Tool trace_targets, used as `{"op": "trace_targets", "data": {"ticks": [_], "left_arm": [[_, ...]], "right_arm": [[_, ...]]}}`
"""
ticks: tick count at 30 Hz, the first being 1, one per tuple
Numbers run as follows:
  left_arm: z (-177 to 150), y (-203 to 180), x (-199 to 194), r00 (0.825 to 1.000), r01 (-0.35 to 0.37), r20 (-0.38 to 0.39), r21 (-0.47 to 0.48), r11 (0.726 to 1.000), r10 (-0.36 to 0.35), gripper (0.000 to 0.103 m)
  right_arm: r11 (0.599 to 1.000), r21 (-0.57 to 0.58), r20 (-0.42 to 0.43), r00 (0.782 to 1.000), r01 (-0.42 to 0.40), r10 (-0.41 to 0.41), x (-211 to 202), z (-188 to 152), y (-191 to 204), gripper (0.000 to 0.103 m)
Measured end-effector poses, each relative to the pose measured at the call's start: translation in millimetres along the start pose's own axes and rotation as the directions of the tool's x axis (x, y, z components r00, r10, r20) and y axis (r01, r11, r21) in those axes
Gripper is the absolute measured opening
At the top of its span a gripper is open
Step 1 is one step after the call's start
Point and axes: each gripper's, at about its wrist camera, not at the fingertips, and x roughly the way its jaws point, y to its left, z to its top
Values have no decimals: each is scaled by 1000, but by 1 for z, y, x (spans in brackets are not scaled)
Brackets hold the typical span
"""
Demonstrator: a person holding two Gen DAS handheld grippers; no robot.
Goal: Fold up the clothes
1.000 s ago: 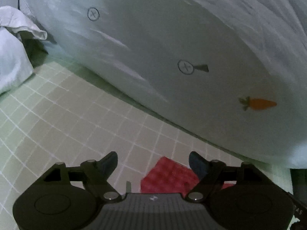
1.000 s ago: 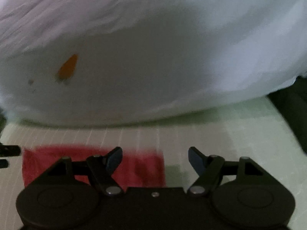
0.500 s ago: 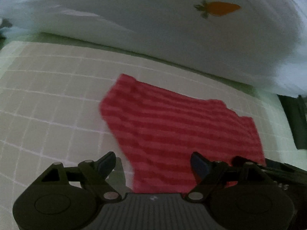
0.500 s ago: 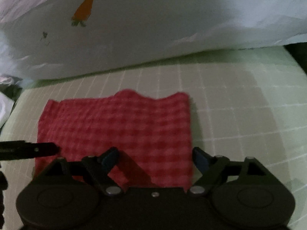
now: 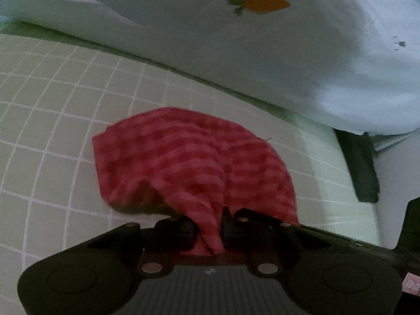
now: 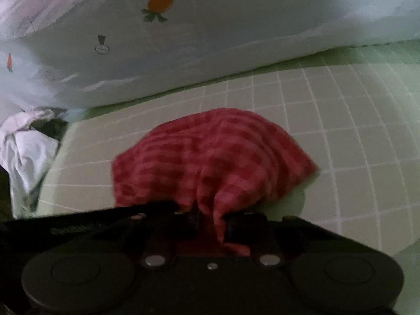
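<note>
I hold the red checked cloth (image 5: pixel 194 162) pinched in both the left gripper (image 5: pixel 208 225) and right gripper (image 6: pixel 211 223) (near edge raised), probably to fold it forward over the gridded mat (image 5: pixel 52 120).

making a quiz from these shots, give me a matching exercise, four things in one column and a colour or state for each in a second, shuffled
Things:
1. red cloth
2. carrot print
3. mat
4. white garment

Colour or state:
A. pale green with a white grid
B. crumpled at the mat's edge
C. orange with green leaves
D. checked, pinched by the left gripper and the right gripper

Pairs: 1-D, 2-C, 3-A, 4-B
</note>
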Motion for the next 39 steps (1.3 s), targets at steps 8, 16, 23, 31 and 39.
{"op": "trace_targets", "data": {"ticks": [8,16,23,31,39], "left_arm": [[-26,-49,-33,996,86,-25,112,990,-84,18],[-62,-120,-47,989,147,-58,232,962,-137,17],[-94,-200,-30,986,168,-47,272,948,-161,17],[-97,-312,24,984,177,-37,367,913,-176,17],[-67,-403,92,965,255,-49,400,880,-258,18]], "right_arm": [[997,78,83,996,29,-36,-60,-23,-7,15],[983,163,187,976,85,-115,-133,-61,-39,15],[977,186,240,960,102,-146,-187,-71,-99,15],[973,202,307,936,111,-170,-236,-38,-202,15],[966,126,375,891,226,-257,-270,25,-289,15]]}}
